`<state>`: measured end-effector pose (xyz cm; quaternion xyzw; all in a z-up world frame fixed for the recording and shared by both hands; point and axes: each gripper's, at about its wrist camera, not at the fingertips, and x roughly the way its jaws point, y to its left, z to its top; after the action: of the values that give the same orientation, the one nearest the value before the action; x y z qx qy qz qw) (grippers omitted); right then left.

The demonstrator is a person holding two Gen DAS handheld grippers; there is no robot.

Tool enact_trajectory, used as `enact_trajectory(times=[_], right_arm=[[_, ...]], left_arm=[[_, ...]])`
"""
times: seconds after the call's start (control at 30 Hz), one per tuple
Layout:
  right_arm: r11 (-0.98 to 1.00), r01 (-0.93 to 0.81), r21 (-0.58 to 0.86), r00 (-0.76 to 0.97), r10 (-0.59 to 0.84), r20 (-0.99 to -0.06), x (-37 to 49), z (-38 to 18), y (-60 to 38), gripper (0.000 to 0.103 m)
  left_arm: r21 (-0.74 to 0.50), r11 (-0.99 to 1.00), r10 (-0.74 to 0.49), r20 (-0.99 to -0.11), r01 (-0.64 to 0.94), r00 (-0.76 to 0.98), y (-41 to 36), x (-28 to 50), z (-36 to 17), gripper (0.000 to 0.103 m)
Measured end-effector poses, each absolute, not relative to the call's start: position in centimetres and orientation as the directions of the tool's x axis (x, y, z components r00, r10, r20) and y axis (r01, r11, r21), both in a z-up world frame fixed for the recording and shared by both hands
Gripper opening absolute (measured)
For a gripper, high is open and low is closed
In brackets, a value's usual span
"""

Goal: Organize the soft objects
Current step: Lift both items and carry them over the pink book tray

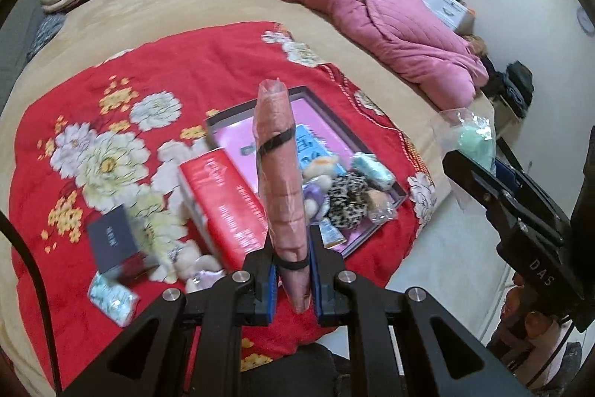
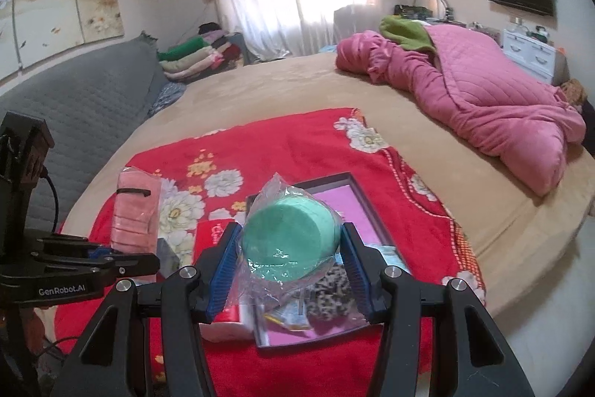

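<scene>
Holding both loads aloft — left gripper pinching the pink towel roll, right gripper squeezing the bagged green sponge — above the tray, partly filled; several soft pieces wait on the red blanket.

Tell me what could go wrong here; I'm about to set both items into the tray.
1. The left tool pinches only the bottom end of the tall pink towel roll; it may tip sideways.
2. The right tool holds the green bagged item by slippery plastic; it could slide out.
3. The tray already looks crowded near its front corner.
</scene>
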<state>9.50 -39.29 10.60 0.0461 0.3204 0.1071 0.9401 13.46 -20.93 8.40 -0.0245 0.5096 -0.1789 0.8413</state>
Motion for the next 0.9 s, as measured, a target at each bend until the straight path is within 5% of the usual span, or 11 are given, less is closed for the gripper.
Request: enact_trajectory(times=[0.43, 0.9], right_arm=[[0.980, -0.109, 0.165, 0.771, 0.188, -0.608, 10.2, 9.8, -43.0, 0.055], [0.981, -0.102, 0.166, 0.710, 0.188, -0.679, 13.3, 6.5, -43.6, 0.055]], left_arm=[[-0.246, 0.900, -0.377, -0.854, 0.360, 0.360, -26.3, 14.9, 6.9, 0.014], [-0.351, 0.846, -0.451, -0.873, 0.401, 0.188, -30.5, 17.8, -0.2, 0.014]])
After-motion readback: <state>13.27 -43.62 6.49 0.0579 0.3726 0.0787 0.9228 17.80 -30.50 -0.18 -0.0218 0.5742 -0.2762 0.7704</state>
